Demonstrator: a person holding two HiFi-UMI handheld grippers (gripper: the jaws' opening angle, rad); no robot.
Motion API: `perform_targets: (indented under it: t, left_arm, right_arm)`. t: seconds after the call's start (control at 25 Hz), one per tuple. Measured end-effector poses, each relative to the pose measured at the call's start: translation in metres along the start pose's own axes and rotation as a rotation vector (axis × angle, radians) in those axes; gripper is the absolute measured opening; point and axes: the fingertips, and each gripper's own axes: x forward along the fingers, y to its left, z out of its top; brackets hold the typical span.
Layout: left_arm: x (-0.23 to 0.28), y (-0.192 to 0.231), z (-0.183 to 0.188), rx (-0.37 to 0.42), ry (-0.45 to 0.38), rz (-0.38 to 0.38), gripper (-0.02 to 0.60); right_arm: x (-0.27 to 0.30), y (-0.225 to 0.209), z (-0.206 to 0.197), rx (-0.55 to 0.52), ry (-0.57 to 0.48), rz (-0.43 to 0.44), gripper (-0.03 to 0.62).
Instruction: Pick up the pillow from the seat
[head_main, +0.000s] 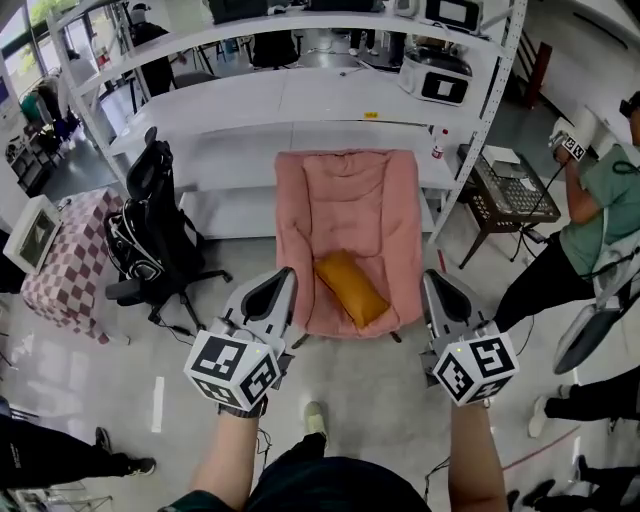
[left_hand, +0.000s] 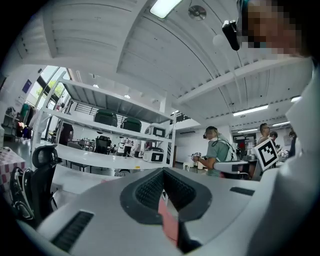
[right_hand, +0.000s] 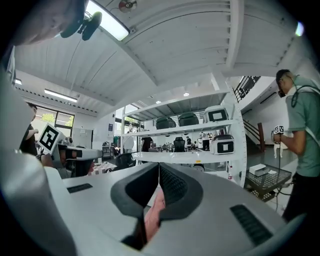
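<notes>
Head view, looking steeply down. At the far left a black office chair (head_main: 150, 230) is standing on the pale floor (head_main: 370, 400). Next along, the left gripper (head_main: 281, 284) is hovering low in the frame, just short of the front edge of a pink armchair (head_main: 345, 190). The left gripper view shows its jaws sitting pressed together at the tips, holding nothing, with only a strip of pink chair showing beyond them.

In the middle, the pillow (head_main: 351, 288), mustard yellow and oblong, is lying diagonally on the armchair's seat. One end is pointing toward the back left and the other is resting near the front right edge. It is lying between the two grippers and a little beyond them, touching neither.

To its right, the right gripper (head_main: 438, 290) is hovering level with the left one, and its jaws are likewise sitting closed and empty. At the far right a person in a green top (head_main: 600, 200) is standing well apart from the armchair.

The reach seems to be the step in hand. To do it well, both pairs of jaws would need opening wide before arriving. One pair would probably be best aiming at each end of the pillow, coming in low over the seat. The pillow looks soft, so a deep pinch should hold better than a nip at the cover, and lifting both ends together should keep it from sagging.
</notes>
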Motion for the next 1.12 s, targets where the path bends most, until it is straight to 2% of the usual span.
perform_targets:
  t: [0.48, 0.76, 1.12]
  left_arm:
    - [0.061, 0.089, -0.023, -0.021, 0.04, -0.063, 0.006]
    - [0.08, 0.114, -0.037, -0.037, 0.05, -0.074, 0.006]
    - [0.141, 0.131, -0.065, -0.05, 0.068, -0.068, 0.006]
  right_arm:
    - [0.114, 0.011, -0.043, 0.001, 0.11, 0.002, 0.005]
    - [0.151, 0.011, -0.074, 0.022, 0.186, 0.026, 0.005]
    - [0.211, -0.031, -0.125, 0.046, 0.273, 0.077, 0.005]
